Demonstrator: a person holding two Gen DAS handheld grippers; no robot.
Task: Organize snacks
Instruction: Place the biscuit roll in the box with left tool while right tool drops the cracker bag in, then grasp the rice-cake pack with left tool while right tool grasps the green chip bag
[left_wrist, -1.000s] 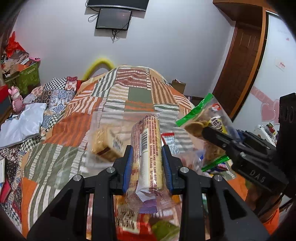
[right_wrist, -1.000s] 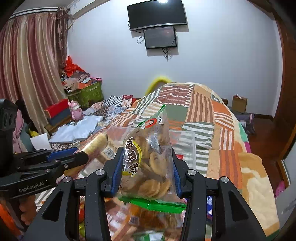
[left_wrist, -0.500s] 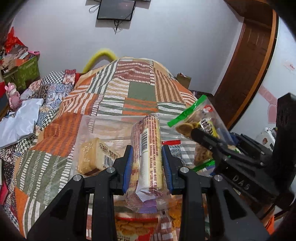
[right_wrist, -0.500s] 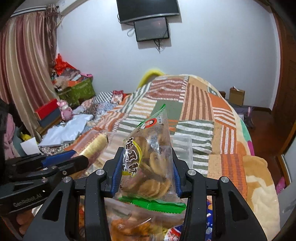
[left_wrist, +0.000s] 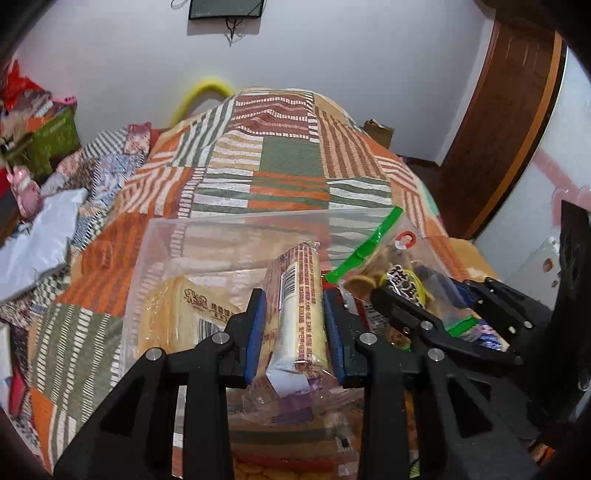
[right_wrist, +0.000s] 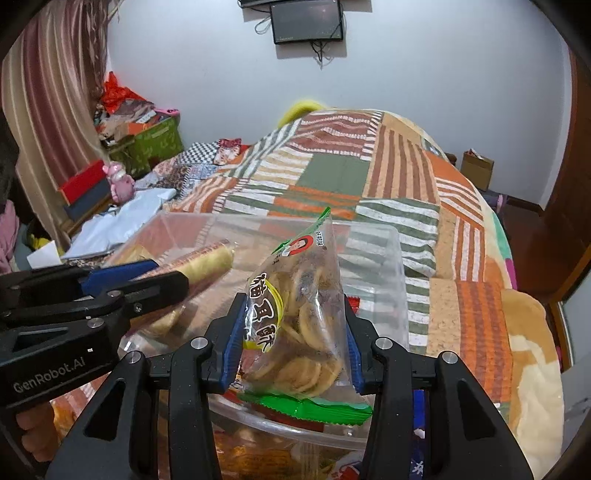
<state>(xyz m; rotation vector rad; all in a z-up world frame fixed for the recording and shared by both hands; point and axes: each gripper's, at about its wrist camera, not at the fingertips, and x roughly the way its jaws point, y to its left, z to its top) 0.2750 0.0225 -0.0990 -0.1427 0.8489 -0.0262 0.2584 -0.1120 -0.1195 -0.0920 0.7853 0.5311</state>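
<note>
- Left tool (left_wrist: 291, 328) clamped on a long cylindrical sleeve of crackers in clear printed wrap (left_wrist: 297, 306), pinched mid-length between the blue pads so that the far end points forward over the clear plastic storage bin (left_wrist: 236, 225).
- Right tool (right_wrist: 293, 339) clamped on a clear bag of round brown biscuits with green sealed edges (right_wrist: 295, 314), gripped across its wide belly, upright, green bottom seam hanging below the pads; probably held so because the loose bag would sag from a corner.
- Both packets carried above the bin, neither resting inside; likely both about to be lowered in side by side.
- Bin standing on the striped patchwork bed quilt (left_wrist: 284, 155), a yellow wrapped block of snack (left_wrist: 184, 310) already lying in its left part.
- From the left wrist view only: that yellow block, and the barcode strip along the sleeve.
- From the right wrist view only: the bin's far right corner (right_wrist: 395, 240) with free room, and the biscuits inside the bag.
- More packets, orange and red, blurred beneath both tools; contents unclear.
</note>
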